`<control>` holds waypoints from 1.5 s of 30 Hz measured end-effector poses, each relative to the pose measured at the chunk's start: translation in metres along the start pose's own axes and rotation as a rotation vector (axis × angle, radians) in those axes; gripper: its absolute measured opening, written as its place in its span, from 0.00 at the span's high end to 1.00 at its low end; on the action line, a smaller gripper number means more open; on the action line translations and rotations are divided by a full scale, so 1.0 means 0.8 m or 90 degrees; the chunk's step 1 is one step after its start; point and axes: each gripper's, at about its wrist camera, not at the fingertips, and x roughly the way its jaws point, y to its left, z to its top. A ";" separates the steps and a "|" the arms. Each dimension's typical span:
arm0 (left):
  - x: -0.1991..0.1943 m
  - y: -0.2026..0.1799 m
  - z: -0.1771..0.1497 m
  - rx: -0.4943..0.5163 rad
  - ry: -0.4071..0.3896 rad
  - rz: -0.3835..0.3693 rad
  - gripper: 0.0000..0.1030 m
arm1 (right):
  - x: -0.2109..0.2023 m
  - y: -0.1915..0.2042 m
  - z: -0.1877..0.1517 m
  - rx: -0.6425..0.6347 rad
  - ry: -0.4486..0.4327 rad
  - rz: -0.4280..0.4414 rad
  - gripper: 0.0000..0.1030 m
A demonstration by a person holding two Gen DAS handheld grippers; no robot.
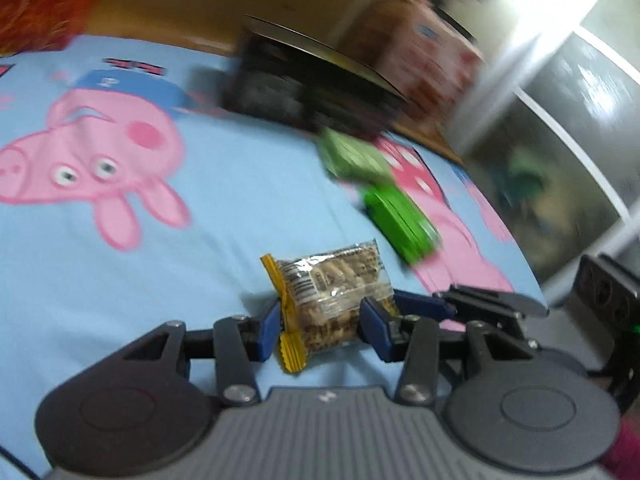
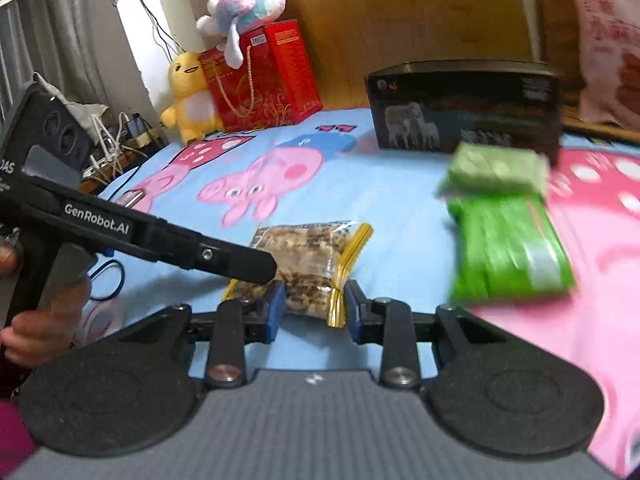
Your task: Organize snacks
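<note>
A clear snack packet with yellow sealed ends, full of brown pieces, lies on the blue cartoon bedsheet. My left gripper has its blue pads pressed on both sides of the packet's near end. In the right wrist view, my right gripper pinches the same packet at its near end, where the packet narrows between the pads. The left gripper's black finger crosses over the packet's left part. The right gripper's fingers reach in from the right.
Two green snack packs lie to the right on the sheet. A black box stands behind them, with a pink bag further back. A red gift bag and plush toys stand far left. A hand holds the left gripper.
</note>
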 end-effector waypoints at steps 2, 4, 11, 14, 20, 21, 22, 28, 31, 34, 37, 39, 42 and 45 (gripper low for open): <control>0.001 -0.016 -0.013 0.024 0.015 -0.023 0.57 | -0.024 0.003 -0.019 -0.001 -0.014 -0.009 0.63; 0.000 -0.025 -0.023 0.040 0.024 -0.037 0.53 | -0.035 0.007 -0.031 -0.004 -0.021 -0.020 0.60; -0.012 -0.024 -0.019 0.021 0.021 -0.048 0.35 | -0.046 0.026 -0.055 -0.090 -0.032 -0.080 0.39; -0.011 -0.016 -0.012 -0.004 0.028 -0.050 0.35 | -0.040 0.028 -0.054 -0.130 -0.028 -0.096 0.39; 0.003 -0.029 -0.013 0.020 0.044 -0.050 0.37 | -0.019 0.022 -0.044 -0.155 -0.029 -0.087 0.38; 0.005 -0.032 -0.014 0.028 0.039 -0.047 0.39 | -0.017 0.023 -0.044 -0.157 -0.032 -0.082 0.39; 0.007 -0.033 -0.014 0.032 0.035 -0.048 0.41 | -0.015 0.023 -0.044 -0.159 -0.035 -0.078 0.41; 0.009 -0.031 -0.002 0.026 0.036 -0.075 0.51 | -0.018 0.024 -0.032 -0.145 -0.046 -0.065 0.58; 0.002 -0.031 0.027 0.036 0.011 -0.082 0.51 | -0.018 0.016 -0.007 -0.130 -0.075 -0.064 0.58; -0.004 -0.033 0.074 0.042 -0.024 -0.080 0.51 | -0.010 0.008 0.034 -0.138 -0.111 -0.078 0.59; 0.001 -0.040 0.132 0.070 -0.070 -0.062 0.51 | 0.007 -0.010 0.088 -0.148 -0.143 -0.103 0.59; 0.014 -0.040 0.173 0.077 -0.094 -0.041 0.51 | 0.026 -0.030 0.127 -0.147 -0.155 -0.115 0.59; 0.044 -0.032 0.229 0.074 -0.117 -0.009 0.49 | 0.059 -0.067 0.174 -0.119 -0.153 -0.128 0.59; 0.081 -0.019 0.270 0.064 -0.128 0.035 0.48 | 0.094 -0.095 0.203 -0.100 -0.140 -0.149 0.57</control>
